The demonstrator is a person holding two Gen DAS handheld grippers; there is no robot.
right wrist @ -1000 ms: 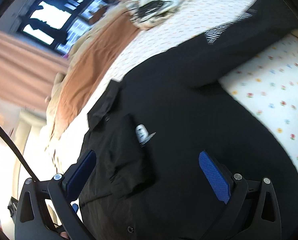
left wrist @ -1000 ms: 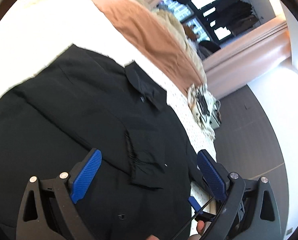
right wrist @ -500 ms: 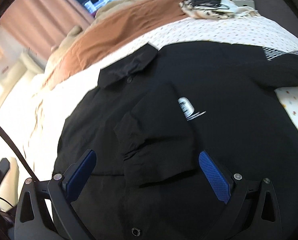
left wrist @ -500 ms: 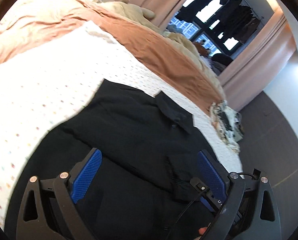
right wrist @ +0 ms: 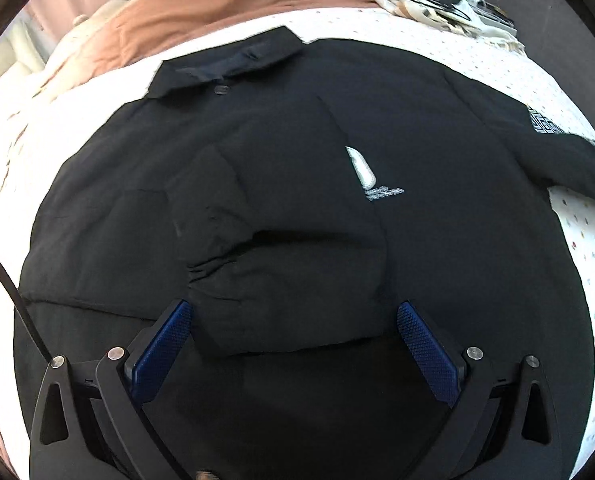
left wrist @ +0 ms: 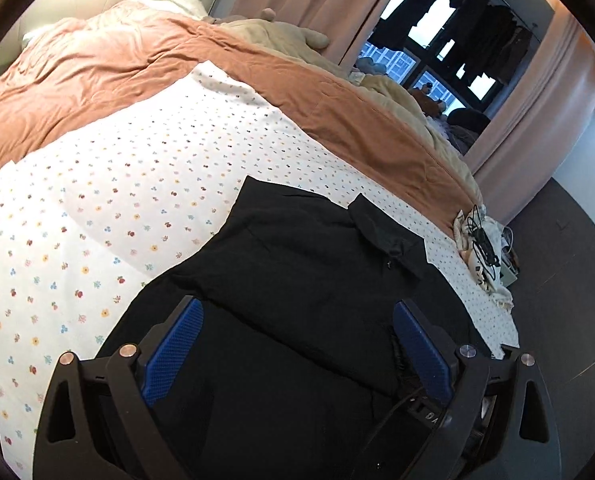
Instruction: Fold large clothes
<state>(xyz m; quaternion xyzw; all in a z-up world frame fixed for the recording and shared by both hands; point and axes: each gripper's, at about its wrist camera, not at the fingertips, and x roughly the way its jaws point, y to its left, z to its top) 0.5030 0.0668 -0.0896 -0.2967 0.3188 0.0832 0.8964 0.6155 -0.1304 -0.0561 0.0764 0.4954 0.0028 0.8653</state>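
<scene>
A large black collared shirt lies front up on the bed, with a white chest logo and a printed sleeve stretched to the right. Its left sleeve is folded across the front. It also shows in the left wrist view, collar at the far side. My left gripper is open and empty above the shirt's left half. My right gripper is open and empty above the shirt's lower front.
The bed has a white flower-print sheet and a rust-brown duvet bunched at the far side. A pile of cloth with black cables sits at the bed's corner. Dark floor lies to the right, curtains and a window behind.
Both grippers have pulled back and up from the shirt, so more of the bed and the whole shirt front show. Both stay open and empty.
</scene>
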